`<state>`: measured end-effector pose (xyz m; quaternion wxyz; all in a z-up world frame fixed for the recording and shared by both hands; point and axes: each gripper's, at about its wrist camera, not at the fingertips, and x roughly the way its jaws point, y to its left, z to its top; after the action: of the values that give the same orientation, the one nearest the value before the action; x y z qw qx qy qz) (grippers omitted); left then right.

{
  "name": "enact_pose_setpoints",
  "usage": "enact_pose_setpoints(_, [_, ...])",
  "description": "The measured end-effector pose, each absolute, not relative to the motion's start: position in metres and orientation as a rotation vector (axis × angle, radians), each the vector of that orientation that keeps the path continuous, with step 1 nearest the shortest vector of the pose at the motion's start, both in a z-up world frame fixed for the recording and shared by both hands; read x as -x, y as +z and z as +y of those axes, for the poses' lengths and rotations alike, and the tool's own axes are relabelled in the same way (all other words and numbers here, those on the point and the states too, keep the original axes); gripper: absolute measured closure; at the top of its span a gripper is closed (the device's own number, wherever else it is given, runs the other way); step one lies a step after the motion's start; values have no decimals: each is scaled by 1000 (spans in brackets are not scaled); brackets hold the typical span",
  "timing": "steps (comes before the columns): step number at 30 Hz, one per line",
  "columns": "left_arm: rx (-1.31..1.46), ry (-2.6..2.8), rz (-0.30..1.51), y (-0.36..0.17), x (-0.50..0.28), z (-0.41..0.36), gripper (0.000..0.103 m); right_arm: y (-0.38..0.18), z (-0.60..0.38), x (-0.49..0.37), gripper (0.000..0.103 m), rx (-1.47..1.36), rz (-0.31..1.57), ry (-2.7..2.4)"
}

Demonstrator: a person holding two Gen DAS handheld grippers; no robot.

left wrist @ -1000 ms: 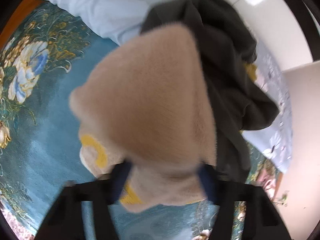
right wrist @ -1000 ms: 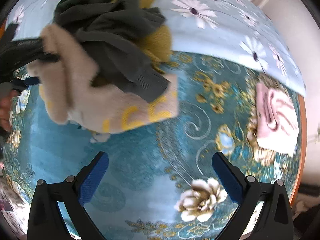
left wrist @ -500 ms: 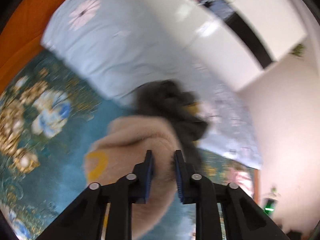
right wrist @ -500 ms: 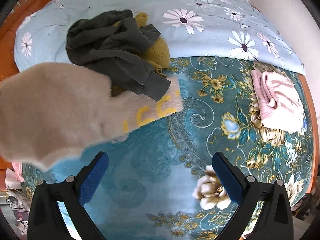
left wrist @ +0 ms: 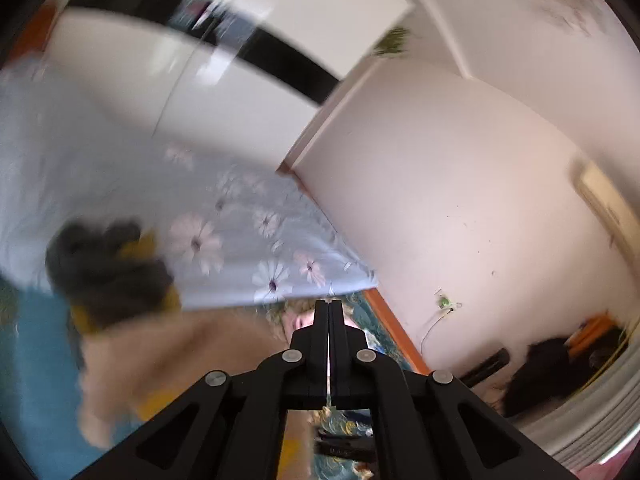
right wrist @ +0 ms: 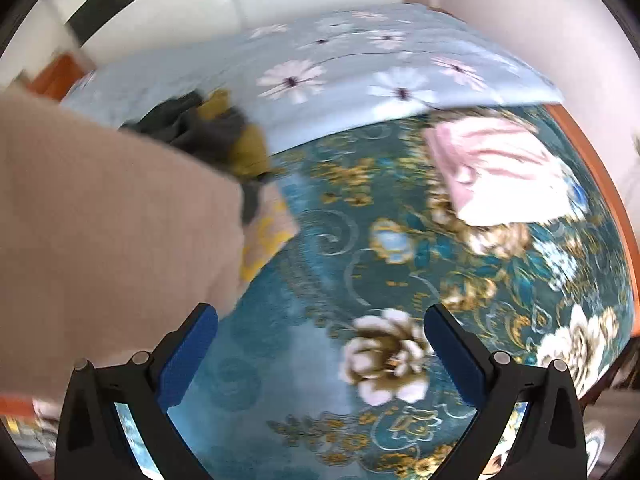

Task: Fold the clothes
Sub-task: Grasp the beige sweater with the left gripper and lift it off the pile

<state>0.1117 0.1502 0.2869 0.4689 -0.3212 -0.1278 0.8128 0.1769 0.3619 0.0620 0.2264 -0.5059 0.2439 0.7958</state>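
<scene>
A beige fuzzy garment with yellow lettering (right wrist: pixel 100 216) is lifted off the bed and fills the left of the right wrist view; it hangs blurred below my left gripper (left wrist: pixel 329 308) in the left wrist view (left wrist: pixel 160 360). The left gripper's jaws are pressed together; the cloth trails from under them, and the grip point itself is hidden. My right gripper (right wrist: pixel 320 340) is open and empty above the teal floral bedspread (right wrist: pixel 320 280). A heap of dark grey and mustard clothes (right wrist: pixel 216 136) lies behind the beige garment.
A folded pink garment (right wrist: pixel 500 176) lies at the bed's right side. A light blue daisy-print quilt (right wrist: pixel 360 60) covers the head of the bed. An orange bed edge (right wrist: pixel 600 184) and a white wall (left wrist: pixel 460 200) are on the right.
My left gripper has swung up and to the right, pulling the beige garment off the bed, and its jaws have closed fully. The right gripper has tilted up a little.
</scene>
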Motion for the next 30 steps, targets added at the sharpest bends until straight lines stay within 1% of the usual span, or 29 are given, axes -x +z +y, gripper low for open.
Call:
enact_pose_setpoints(2, [800,1988,-322,295,-121,170,103,63,383,-195,0,1356,703,2173])
enact_pose_setpoints(5, [964,2028,-322,268,-122,177,103,56,406,-216,0,1343,745,2147])
enact_pose_setpoints(8, [1169,2081,-305,213,-104,209,103,43,419,-235,0,1362,784,2127])
enact_pose_setpoints(14, [1686,2007,-307,79,-122,216,101,13,435,-264,0,1432,850,2100])
enact_pose_setpoints(15, [1787,1991,-326,55,-127,216,101,7,435,-268,0,1453,859,2097])
enact_pose_setpoints(17, [1930,1947,-426,16,-141,205,100,-7,435,-275,0,1500,880,2100])
enact_pose_setpoints(18, [1979,1938,-467,4,-147,199,100,-15,433,-278,0,1523,891,2113])
enact_pose_setpoints(20, [2008,1946,-486,-3,-155,191,98,-33,428,-276,0,1579,903,2146])
enact_pose_setpoints(21, [2004,1968,-463,-1,-158,188,91,-41,426,-273,0,1602,912,2154])
enact_pose_setpoints(22, [1999,1990,-436,2,-158,189,76,-53,424,-269,0,1631,932,2152])
enact_pose_setpoints(23, [1993,2007,-409,1,-158,190,66,-63,423,-265,0,1645,964,2132])
enact_pose_setpoints(24, [1993,2005,-413,-5,-157,193,47,-73,424,-263,0,1642,1009,2101])
enact_pose_setpoints(25, [1994,2000,-420,-11,-156,197,45,-81,425,-262,0,1635,1052,2074])
enact_pose_setpoints(26, [1998,1988,-446,-16,-154,201,45,-86,425,-261,0,1625,1081,2056])
enact_pose_setpoints(28, [2026,1933,-500,-28,-145,221,42,-91,423,-262,0,1642,1069,2051])
enact_pose_setpoints(29, [2043,1908,-501,-39,-141,234,41,-92,422,-263,0,1658,1053,2053])
enact_pose_setpoints(30, [2054,1883,-461,-48,-140,251,40,-93,422,-267,0,1675,1034,2055])
